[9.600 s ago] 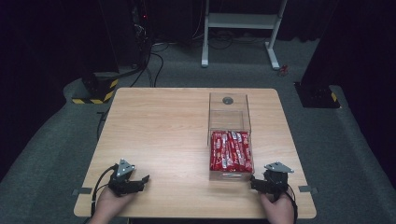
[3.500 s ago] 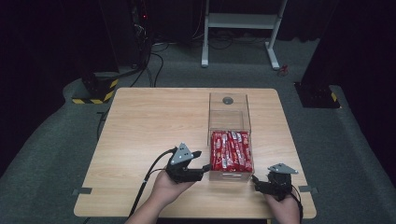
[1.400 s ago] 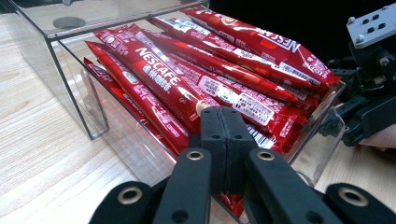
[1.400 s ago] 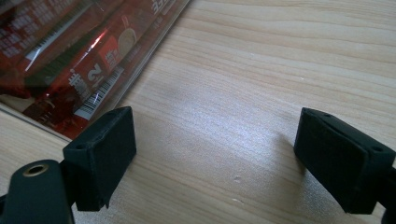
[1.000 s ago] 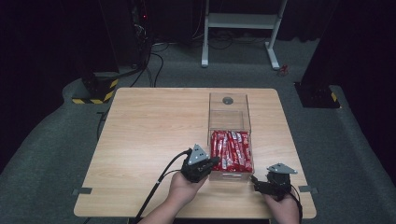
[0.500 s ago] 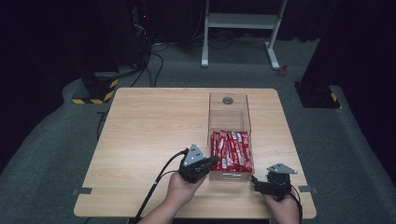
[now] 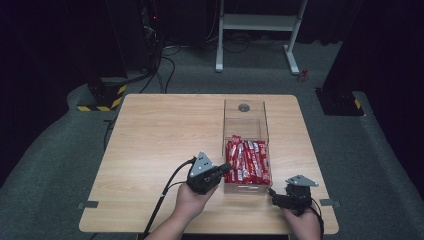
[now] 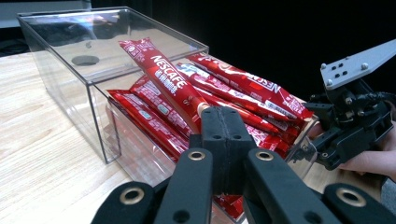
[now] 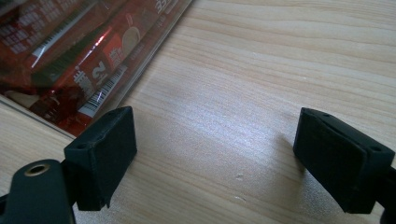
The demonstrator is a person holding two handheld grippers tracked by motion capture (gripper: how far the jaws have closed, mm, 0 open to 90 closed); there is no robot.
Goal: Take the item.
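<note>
Right at the near left corner of the clear box [image 7: 245,122], the left gripper [image 8: 223,140] has its jaws clenched on the lower end of one red Nescafe stick [image 8: 164,80], which slants up and away above the heap of sticks [image 7: 247,161] in the box's near half. Too many overlap to count. The right gripper [image 9: 219,154] rests with jaws spread wide over the bare wooden table [image 7: 155,135], just beside the box's near right corner.
</note>
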